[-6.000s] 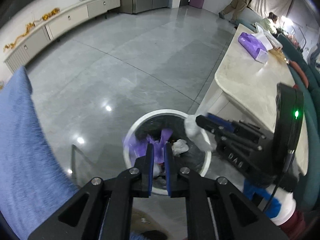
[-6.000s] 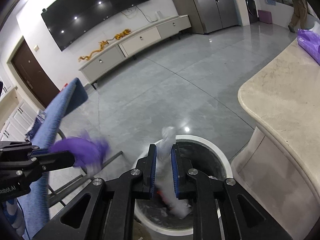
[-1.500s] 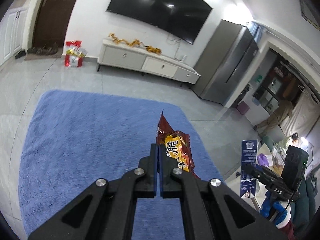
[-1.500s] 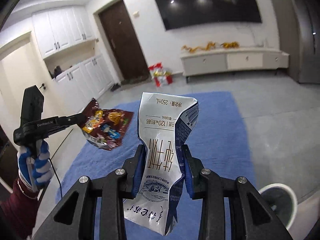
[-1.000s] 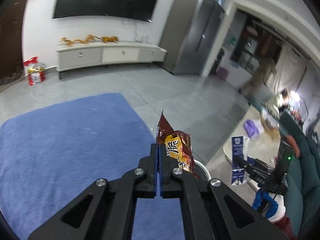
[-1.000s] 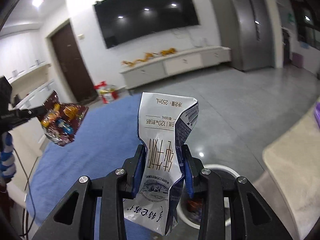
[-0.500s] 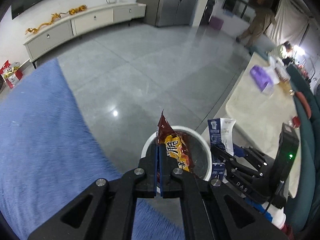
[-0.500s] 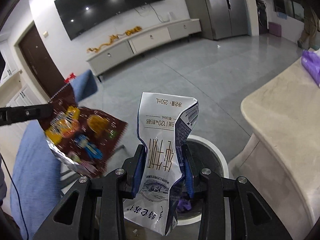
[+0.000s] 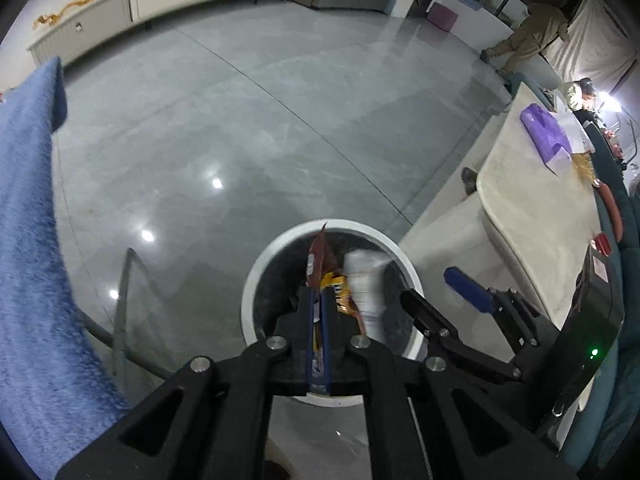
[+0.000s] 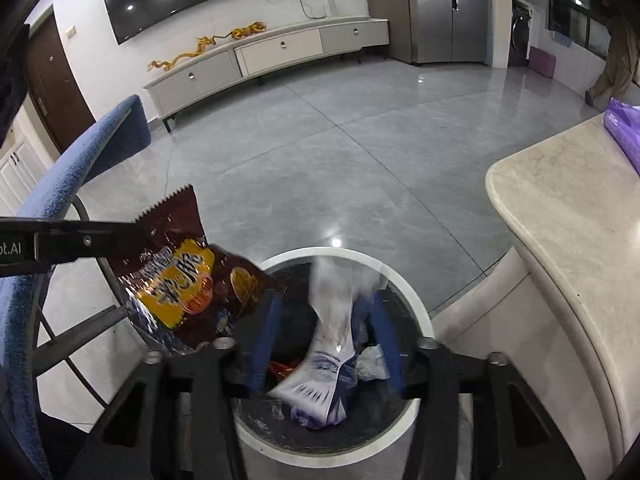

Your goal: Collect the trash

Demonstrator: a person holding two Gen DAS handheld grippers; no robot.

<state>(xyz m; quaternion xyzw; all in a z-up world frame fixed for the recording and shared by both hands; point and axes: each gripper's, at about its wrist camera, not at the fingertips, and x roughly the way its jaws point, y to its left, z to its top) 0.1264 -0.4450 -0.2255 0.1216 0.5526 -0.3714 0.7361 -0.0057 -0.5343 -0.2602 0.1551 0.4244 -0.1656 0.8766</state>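
Snack wrapper: brown crinkly foil snack wrapper [image 10: 180,280], light, slippery; we pinch its top edge in the left gripper [image 9: 318,312], narrow, above the round white-rimmed bin [image 10: 412,308].
Carton: crushed white milk carton [image 10: 332,344], light, soft; it drops between the right gripper [image 10: 326,344] fingers, wide apart, into that bin.

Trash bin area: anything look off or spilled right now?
Nothing spilled. The right tool is open and the crumpled milk carton is blurred, dropping into the white-rimmed bin. The left tool is shut on the snack wrapper, which hangs over the bin's edge, not yet released.
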